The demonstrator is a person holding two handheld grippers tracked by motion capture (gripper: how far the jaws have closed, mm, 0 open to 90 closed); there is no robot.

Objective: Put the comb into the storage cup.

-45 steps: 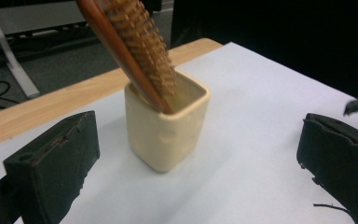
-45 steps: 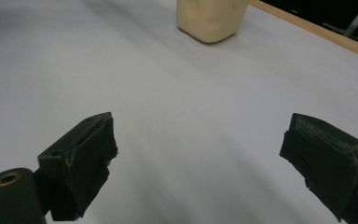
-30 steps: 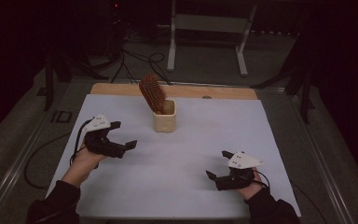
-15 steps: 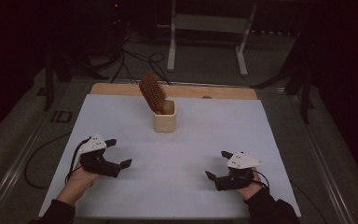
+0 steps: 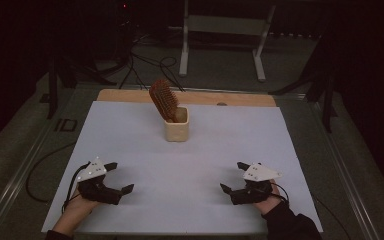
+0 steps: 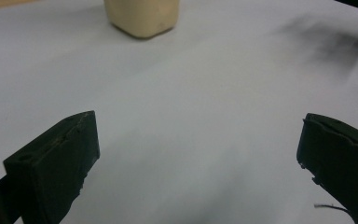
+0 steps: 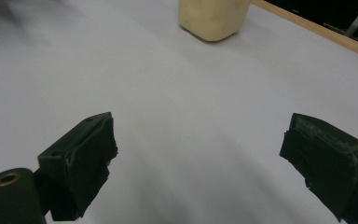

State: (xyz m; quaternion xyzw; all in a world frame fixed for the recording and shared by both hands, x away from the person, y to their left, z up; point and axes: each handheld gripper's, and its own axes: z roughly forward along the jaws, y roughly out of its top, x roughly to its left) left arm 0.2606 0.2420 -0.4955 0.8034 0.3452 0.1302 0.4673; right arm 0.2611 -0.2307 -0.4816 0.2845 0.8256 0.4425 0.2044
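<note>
Standing tilted in cream cup point(image 5: 176, 128), wooden hairbrush point(image 5: 161, 99) looked light, stiff; best gripped at bristle head's edges. Left gripper point(image 5: 119, 178), right gripper point(image 5: 231, 178): jaws wide, empty.

A cream cup point(image 5: 176, 129) holds a reddish-brown hairbrush point(image 5: 161, 99) on the plain white worktop point(image 5: 190, 165), whose far edge shows tan wood; both tools have black jaws.
</note>
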